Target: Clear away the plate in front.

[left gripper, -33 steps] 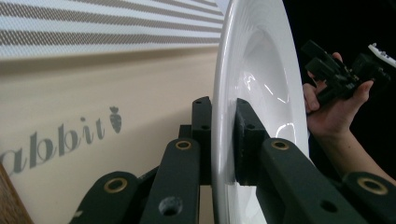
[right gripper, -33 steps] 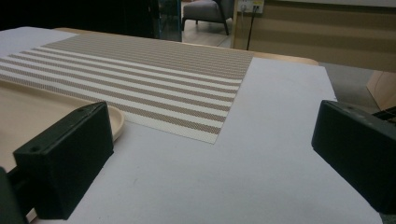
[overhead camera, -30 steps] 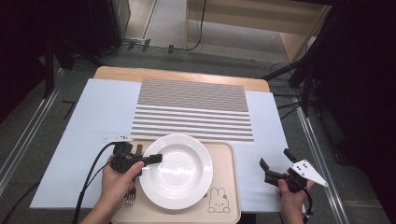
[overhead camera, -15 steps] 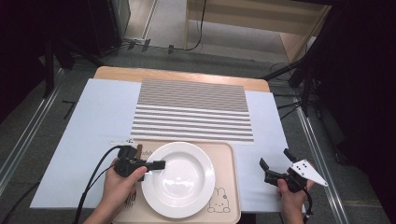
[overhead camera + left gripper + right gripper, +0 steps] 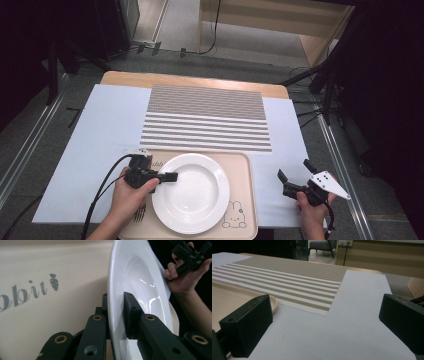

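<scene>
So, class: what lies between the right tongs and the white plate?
In the high view, the beige tray's right rim and bare white sheet separate the right tongs from the white plate.

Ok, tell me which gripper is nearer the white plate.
Left. The left gripper is clamped on the left rim of the white plate, one jaw on either face. The right gripper hangs open off to the plate's right, beyond the tray.

light: bright table, dark surround | glare: plate (image 5: 140, 277) | focus: sharp
</scene>
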The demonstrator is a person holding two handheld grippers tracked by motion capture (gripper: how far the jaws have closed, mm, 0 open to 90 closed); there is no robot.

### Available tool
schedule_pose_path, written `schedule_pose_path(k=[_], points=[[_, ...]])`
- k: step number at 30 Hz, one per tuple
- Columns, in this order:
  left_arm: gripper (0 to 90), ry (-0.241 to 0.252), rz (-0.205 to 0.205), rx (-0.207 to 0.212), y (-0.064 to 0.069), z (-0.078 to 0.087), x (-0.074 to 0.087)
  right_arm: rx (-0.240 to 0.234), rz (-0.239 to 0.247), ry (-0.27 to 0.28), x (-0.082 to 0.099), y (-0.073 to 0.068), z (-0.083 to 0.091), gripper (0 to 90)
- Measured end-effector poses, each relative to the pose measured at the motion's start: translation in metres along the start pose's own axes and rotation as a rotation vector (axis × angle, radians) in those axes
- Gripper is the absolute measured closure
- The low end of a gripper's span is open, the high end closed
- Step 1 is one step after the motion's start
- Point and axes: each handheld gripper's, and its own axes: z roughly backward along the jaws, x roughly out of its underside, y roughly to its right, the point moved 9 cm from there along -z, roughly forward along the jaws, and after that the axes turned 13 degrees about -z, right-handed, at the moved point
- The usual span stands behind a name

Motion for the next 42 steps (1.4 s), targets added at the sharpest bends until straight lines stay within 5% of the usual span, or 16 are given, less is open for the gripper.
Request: schedule_pose_path(k=[2, 4, 9, 12, 19, 33, 42], points=[[75.3, -0.04, -0.033, -0.073, -0.006, 0.0, 0.002, 0.0, -0.001, -0.001, 0.0, 0.0, 0.0, 0.0], [73.7, -0.044, -0.036, -0.077, -0.008, -0.001, 0.004, 0.0, -0.003, -0.005, 0.001, -0.001, 0.0, 0.0], [67.9, -0.073, -0.077, -0.17, -0.016, -0.002, 0.005, 0.001, 0.002, -0.004, 0.001, -0.001, -0.001, 0.0], [54.5, -0.06, -0.078, -0.199, -0.019, 0.002, 0.003, 0.0, 0.002, -0.005, 0.001, -0.001, -0.001, 0.0], [43.3, 0.027, -0.133, -0.256, -0.018, 0.015, -0.01, 0.001, 0.007, -0.004, 0.001, -0.001, -0.001, 0.0], [20.1, 0.205, -0.274, -0.267, -0.014, 0.044, -0.025, 0.001, 0.007, -0.008, 0.001, -0.001, -0.001, 0.0], [0.0, 0.248, -0.315, -0.252, -0.021, 0.059, -0.024, -0.003, 0.007, -0.007, 0.001, -0.001, -0.002, 0.0]])
